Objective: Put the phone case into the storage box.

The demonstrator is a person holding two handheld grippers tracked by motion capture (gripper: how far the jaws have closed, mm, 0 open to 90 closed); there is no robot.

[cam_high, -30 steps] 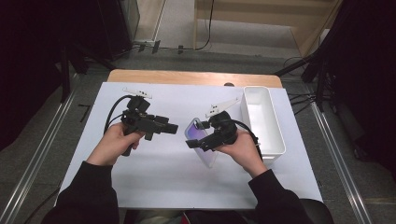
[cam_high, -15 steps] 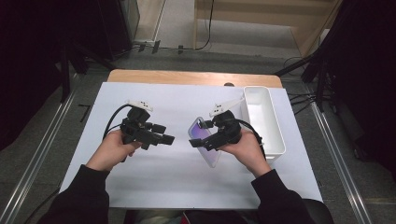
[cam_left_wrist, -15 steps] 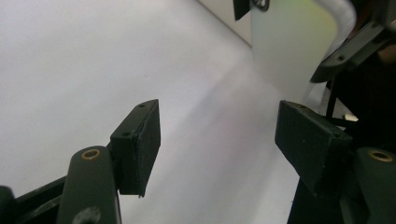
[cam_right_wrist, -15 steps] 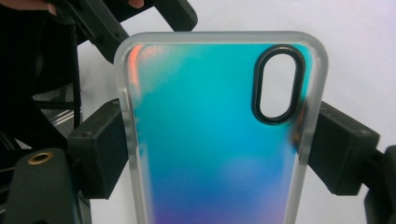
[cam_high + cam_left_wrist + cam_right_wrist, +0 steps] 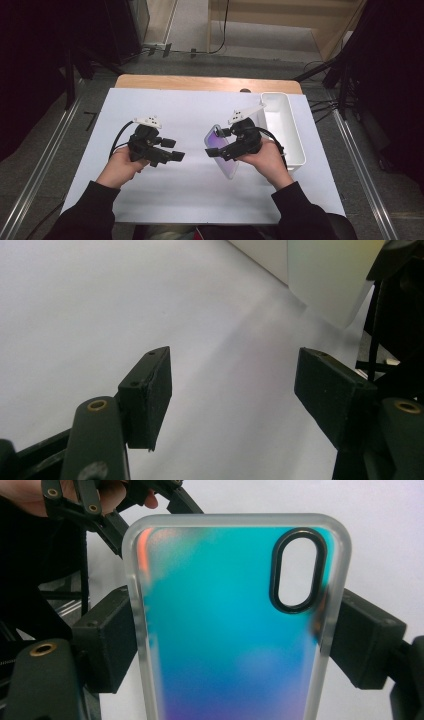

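**Case pinched at right, left tool lowered toward it**

Nearest, dark sleeves and two hands coming in over the white tabletop [image 5: 190, 200]. Left tool [image 5: 172, 152] lower and closer to the person than a second ago, now just above the sheet, jaws spread with nothing between them [image 5: 232, 390]. Aimed across at the frosted-rimmed phone case with the iridescent blue-to-purple back [image 5: 229, 167], near it but not touching. Right tool [image 5: 216, 145] unmoved, clamped across the case's two long edges [image 5: 232, 650], oval camera cutout toward the free end [image 5: 298, 570]; case raised off the tabletop, tilted. Judged: a second grip or handover being lined up, not yet begun, since the open jaws sit short of the case's edge.

Beyond the right hand [image 5: 267, 160], a white rectangular plastic bin [image 5: 295, 145], nothing visible inside. Farther, the bare wooden strip of the tabletop's far edge [image 5: 200, 82]. Past that, grey floor, metal rails on both sides, trailing black cables, pale wooden furniture and dark stands at the back.
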